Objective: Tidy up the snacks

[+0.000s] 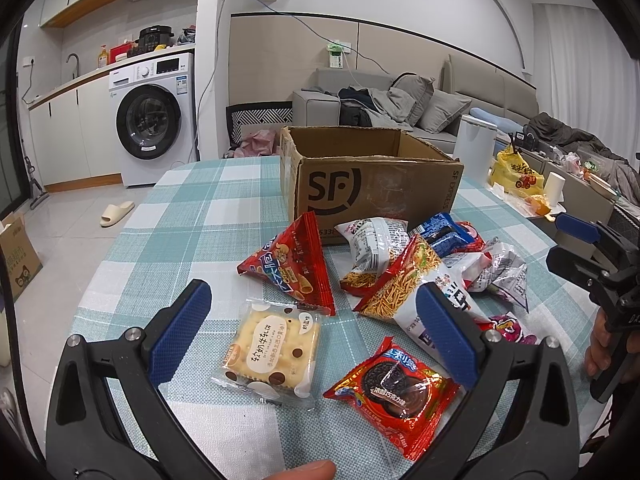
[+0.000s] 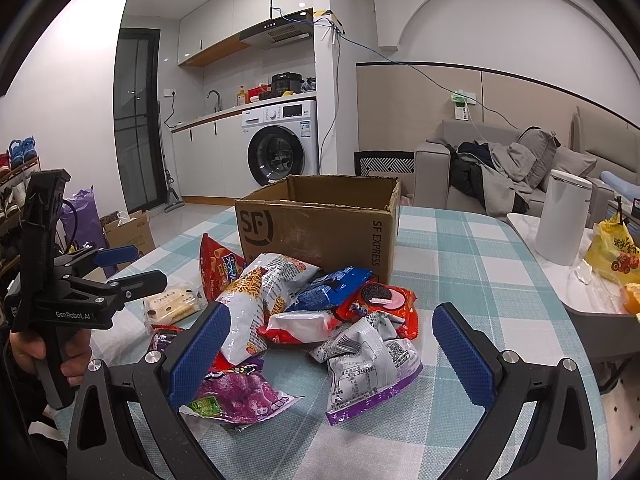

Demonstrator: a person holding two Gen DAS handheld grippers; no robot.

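Note:
An open SF cardboard box [image 1: 372,184] stands on the checked tablecloth [image 1: 192,208], also in the right wrist view [image 2: 320,228]. A pile of snack packets lies in front of it. My left gripper [image 1: 312,332] is open and empty above a cracker packet [image 1: 272,348], with a red Oreo packet [image 1: 396,396] by its right finger and a red triangular chip bag [image 1: 296,268] beyond. My right gripper [image 2: 330,356] is open and empty over a silver packet [image 2: 372,364] and a purple packet [image 2: 240,392]. Each gripper shows in the other's view, the right [image 1: 576,244] and the left [image 2: 128,268].
A white canister [image 2: 564,216] and a yellow bag [image 2: 612,252] sit on a side table at the right. A grey sofa [image 1: 400,108] is behind the box. A washing machine [image 1: 152,120] stands at the back left. The table edge curves at the left.

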